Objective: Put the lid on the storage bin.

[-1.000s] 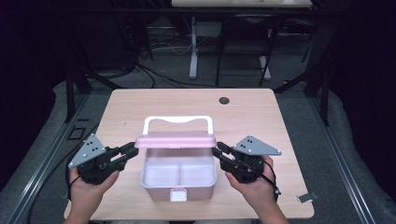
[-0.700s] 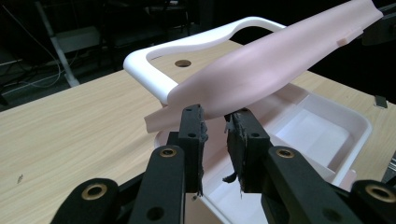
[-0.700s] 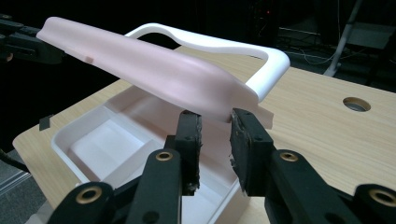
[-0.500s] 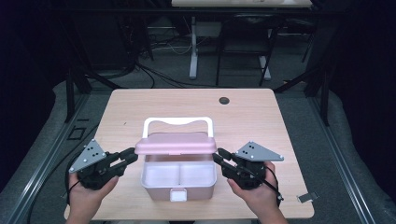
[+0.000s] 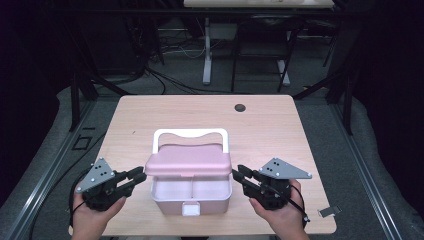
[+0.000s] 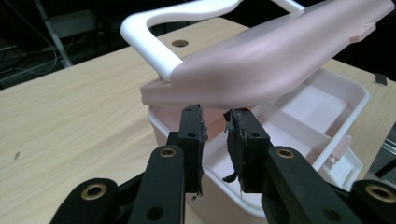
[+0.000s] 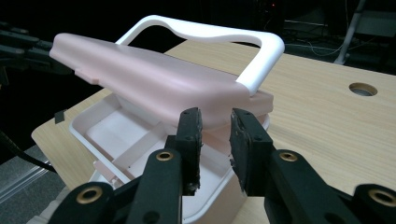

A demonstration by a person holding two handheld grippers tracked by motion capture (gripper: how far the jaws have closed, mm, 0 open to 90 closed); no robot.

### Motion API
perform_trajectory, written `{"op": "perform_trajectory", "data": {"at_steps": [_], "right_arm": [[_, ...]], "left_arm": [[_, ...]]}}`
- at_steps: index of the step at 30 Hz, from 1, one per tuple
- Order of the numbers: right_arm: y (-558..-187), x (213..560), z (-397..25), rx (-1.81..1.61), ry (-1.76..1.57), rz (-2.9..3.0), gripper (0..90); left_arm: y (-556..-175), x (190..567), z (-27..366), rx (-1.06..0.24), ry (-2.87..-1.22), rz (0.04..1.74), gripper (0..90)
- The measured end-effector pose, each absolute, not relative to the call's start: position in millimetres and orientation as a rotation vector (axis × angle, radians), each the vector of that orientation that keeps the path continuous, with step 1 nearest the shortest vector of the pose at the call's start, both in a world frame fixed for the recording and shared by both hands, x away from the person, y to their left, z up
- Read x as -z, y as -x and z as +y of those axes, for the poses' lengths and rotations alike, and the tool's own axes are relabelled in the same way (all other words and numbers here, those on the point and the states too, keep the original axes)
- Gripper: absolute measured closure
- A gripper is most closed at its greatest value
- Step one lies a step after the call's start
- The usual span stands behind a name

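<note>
Both tongs — left tongs (image 5: 139, 176), right tongs (image 5: 241, 174) — slightly apart, gripping nothing; nudge pink lid (image 5: 188, 161) evenly from both sides — w/o tipping box (image 5: 191, 196).

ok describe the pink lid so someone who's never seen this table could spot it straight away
On the light wooden table, near the person's edge, a white two-compartment box sits between the two hand-held tools. The pink lid is the rounded slab propped half open over it, hinged at the far side under a white handle. It is the one pink piece among white parts.
</note>
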State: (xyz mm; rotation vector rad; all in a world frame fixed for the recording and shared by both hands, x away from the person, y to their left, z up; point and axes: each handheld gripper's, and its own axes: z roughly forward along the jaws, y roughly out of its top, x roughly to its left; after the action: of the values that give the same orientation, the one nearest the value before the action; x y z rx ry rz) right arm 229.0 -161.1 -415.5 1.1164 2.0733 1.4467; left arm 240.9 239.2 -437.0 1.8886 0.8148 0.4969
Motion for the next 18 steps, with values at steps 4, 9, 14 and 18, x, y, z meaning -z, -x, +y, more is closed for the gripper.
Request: {"op": "perform_trajectory", "data": {"at_steps": [4, 9, 14, 18], "right_arm": [[-230.2, 417.6, -162.2, -1.440, -1.129, 2.078, 73.5], [-231.6, 419.8, -163.4, -1.432, -1.143, 2.074, 73.6], [-232.8, 421.0, -164.3, -1.438, -1.146, 2.074, 73.6], [-234.3, 422.9, -164.0, -1.427, -1.147, 2.071, 73.5]], "left_arm": [[-238.1, 442.2, 241.2, -0.490, -1.902, 0.824, 75.1], [-233.7, 448.3, 250.9, -0.488, -1.899, 0.853, 74.1], [-235.7, 450.1, 258.9, -0.488, -1.883, 0.884, 73.7], [-239.4, 450.9, 260.1, -0.489, -1.884, 0.890, 72.5]]}}
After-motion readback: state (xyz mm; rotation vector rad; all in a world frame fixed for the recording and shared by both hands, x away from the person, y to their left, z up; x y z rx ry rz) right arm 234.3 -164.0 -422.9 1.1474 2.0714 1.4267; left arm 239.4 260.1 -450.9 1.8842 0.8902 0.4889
